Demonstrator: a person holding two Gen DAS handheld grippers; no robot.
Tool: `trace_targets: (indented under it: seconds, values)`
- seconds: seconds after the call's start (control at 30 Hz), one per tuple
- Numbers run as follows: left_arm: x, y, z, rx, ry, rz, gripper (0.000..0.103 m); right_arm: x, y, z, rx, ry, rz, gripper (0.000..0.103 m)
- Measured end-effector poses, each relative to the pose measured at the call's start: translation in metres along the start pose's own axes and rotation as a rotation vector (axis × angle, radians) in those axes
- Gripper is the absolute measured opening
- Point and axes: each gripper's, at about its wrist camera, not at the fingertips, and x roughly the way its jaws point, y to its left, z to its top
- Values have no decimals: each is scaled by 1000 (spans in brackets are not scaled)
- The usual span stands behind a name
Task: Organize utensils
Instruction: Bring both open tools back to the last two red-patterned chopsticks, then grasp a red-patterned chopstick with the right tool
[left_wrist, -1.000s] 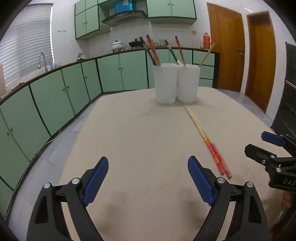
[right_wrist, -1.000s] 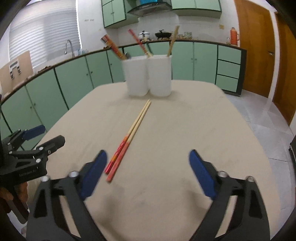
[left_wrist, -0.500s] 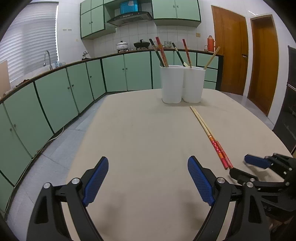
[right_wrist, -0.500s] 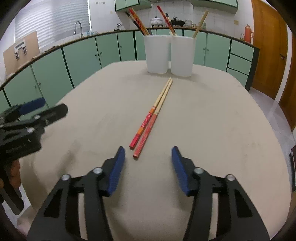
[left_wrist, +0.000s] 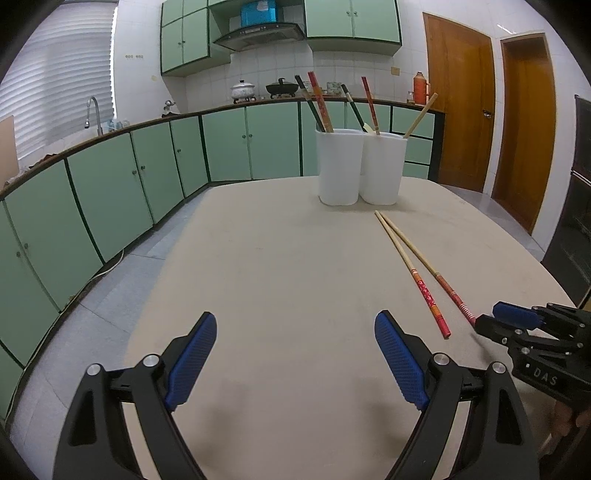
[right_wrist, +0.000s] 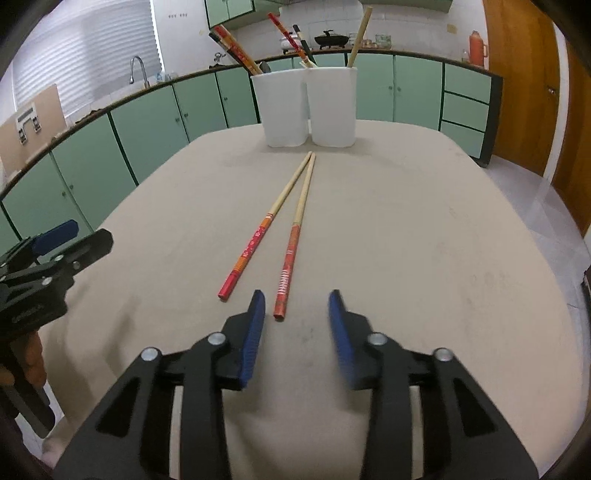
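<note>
Two chopsticks with red handles lie on the beige table, tips toward the cups: a left chopstick and a right chopstick; they also show in the left wrist view. Two white cups at the far side hold several chopsticks. My right gripper is open, low over the table, with the red end of the right chopstick just ahead between its jaws. My left gripper is open wide and empty over bare table, left of the chopsticks.
The table has rounded edges with tiled floor beyond. Green kitchen cabinets run along the left and back. Wooden doors stand at the right. The left gripper's body shows at the left edge of the right wrist view.
My right gripper has moved forward and down to the chopsticks' red ends, and its jaws have narrowed. My left gripper has stayed open and shifted slightly.
</note>
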Motion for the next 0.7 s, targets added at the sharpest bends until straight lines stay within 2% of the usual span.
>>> trace_targets:
  seconds: [0.1,0.2,0.4,0.43,0.53,0.7]
  values:
    - [0,-3,1,8,-1,-5,86,4,3,-3,-8,12,0,37]
    - [1,-6,2,11,-1,-9,86,5,6,-2,-24,5,-8,30]
    - [2,-14,6,17,0,-23,86,9,5,0,-35,-7,-30,12]
    - [3,-17,7,19,0,-26,86,9,6,0,-41,-7,-28,6]
    - [5,-25,10,20,7,-47,86,8,6,1,-68,0,-19,6]
    - [11,-45,11,16,27,-108,86,-1,-18,10,-2,-15,-26,5]
